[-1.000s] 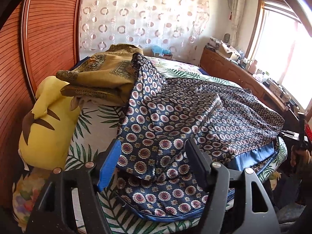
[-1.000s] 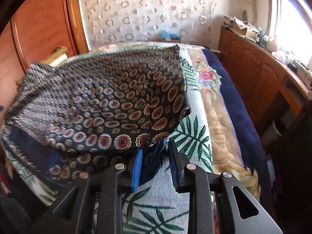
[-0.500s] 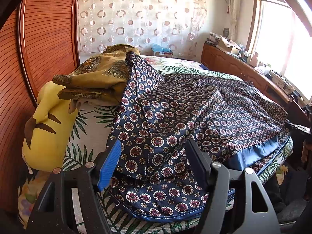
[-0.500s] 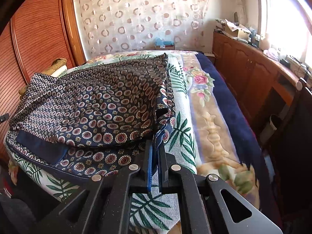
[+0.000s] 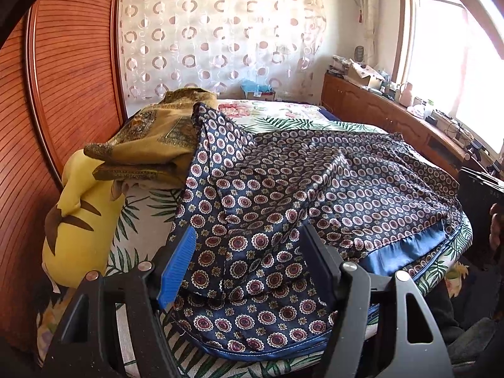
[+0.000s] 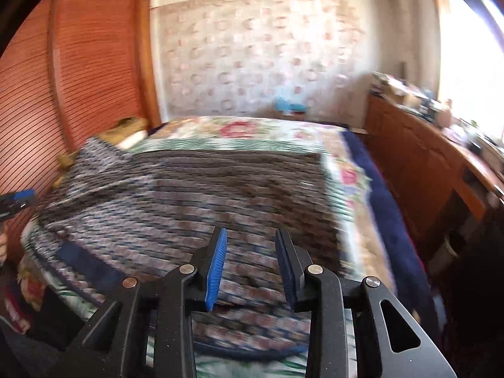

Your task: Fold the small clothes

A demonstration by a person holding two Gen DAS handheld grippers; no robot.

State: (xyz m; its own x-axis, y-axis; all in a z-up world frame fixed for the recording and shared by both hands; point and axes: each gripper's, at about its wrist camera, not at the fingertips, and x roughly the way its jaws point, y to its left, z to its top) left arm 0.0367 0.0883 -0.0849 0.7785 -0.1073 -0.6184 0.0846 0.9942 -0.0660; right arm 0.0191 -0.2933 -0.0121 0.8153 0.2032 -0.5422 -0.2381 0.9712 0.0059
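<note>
The navy medallion-print satin garment [image 5: 315,189] lies spread over the leaf-print bedspread [image 5: 138,214], one corner riding up at 11 o'clock onto a folded ochre cloth [image 5: 151,145]. Both the left gripper [image 5: 249,264] and right gripper [image 6: 250,264] hang spread apart, holding nothing. Satin looks light, limp and slippery (likely to slide); pinch the blue hem band [image 5: 403,249] at 4 o'clock.
</note>
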